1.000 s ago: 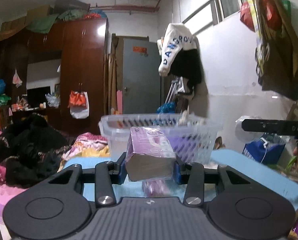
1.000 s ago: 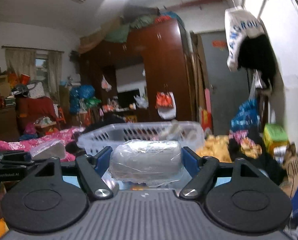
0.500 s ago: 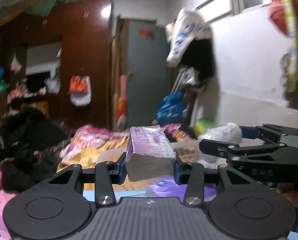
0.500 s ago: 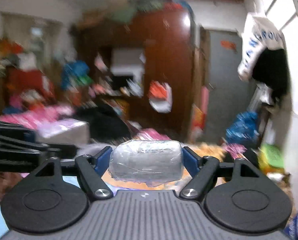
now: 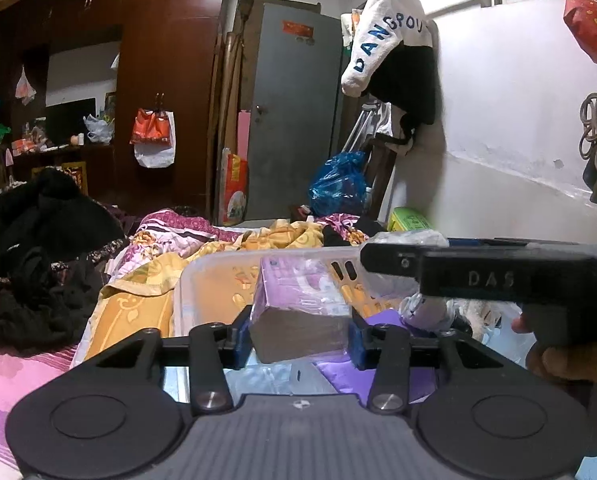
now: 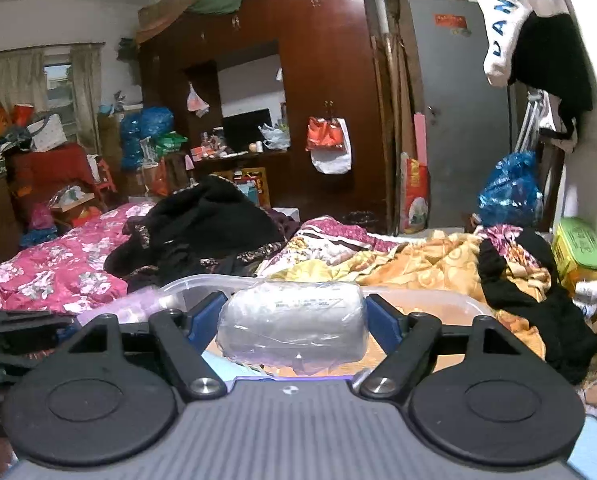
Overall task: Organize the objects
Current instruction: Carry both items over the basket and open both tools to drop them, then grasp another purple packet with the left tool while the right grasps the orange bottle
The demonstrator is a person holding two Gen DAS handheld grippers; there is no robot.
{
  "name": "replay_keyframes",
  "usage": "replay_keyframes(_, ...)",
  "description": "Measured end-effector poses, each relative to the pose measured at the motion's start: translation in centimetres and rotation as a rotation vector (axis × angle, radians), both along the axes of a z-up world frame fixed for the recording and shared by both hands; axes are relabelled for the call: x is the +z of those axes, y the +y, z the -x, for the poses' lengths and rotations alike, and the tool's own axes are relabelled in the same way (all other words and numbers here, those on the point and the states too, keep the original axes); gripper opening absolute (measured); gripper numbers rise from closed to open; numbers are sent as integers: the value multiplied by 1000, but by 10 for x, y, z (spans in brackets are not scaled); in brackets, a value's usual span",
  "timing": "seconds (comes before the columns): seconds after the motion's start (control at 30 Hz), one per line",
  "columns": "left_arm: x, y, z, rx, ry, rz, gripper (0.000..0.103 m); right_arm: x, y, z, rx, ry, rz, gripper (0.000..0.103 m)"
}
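My left gripper (image 5: 300, 334) has a purple wrapped pack (image 5: 298, 300) between its blue pads. The pads still touch the pack while the jaws are opening. It hangs over a clear plastic basket (image 5: 218, 260) on the bed. My right gripper (image 6: 296, 320) has a grey bundle in clear wrap (image 6: 294, 320) between its pads, which also still touch it as the jaws are opening, above the same basket (image 6: 202, 280). The right gripper (image 5: 382, 260) reaches in from the right in the left wrist view, level with the basket's far rim. The left gripper (image 6: 18, 328) shows at the left edge of the right wrist view.
Purple packs (image 5: 378, 376) lie inside the basket. Yellow and pink floral bedding (image 6: 418, 264) and a heap of black clothes (image 6: 202, 224) surround it. A green box (image 6: 578, 248) sits by the white wall. A dark wardrobe (image 6: 318, 80) and grey door (image 5: 294, 120) stand behind.
Both grippers moved forward with their loads. The basket, ahead of them a second ago, now lies just below them. The two grippers have come close side by side.
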State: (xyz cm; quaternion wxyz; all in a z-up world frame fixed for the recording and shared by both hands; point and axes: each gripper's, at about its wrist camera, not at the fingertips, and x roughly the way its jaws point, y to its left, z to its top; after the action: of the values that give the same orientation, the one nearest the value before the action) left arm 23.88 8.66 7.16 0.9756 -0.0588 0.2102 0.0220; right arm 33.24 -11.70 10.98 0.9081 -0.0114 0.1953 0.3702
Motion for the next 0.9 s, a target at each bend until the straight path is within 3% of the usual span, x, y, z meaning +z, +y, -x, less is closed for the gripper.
replay_keyframes(0.03,1,-3,2,6,-7,-9,76,2,-3,2,-9,-2,-13,95)
replay_keyframes(0.07,2,-5,5,10,-20,-19,81,6,-8,4,-20,-6,-24,102)
replay_keyframes(0.17,5,-12,25,-2,-87,-30,81,10,-23,20,-11,14,-47,103)
replay_keyframes(0.27,3,-16,60,-52,-143,7,84,2,-42,51,14,11,-20,103)
replay_keyframes(0.33,-8,-20,84,-67,-140,8,88,-12,-67,80,32,-13,-24,103)
replay_keyframes(0.43,-35,-30,119,-65,-147,-37,88,-47,-110,119,39,43,-84,103)
replay_keyframes(0.53,-65,-35,141,-10,-155,-69,88,-82,-147,161,7,42,-146,103)
replay_keyframes(0.67,-79,-43,128,-6,-81,-83,88,-110,-160,185,-45,52,-139,103)
replay_keyframes(0.9,-94,-59,103,-1,-30,-87,88,-128,-158,192,-7,27,-113,100)
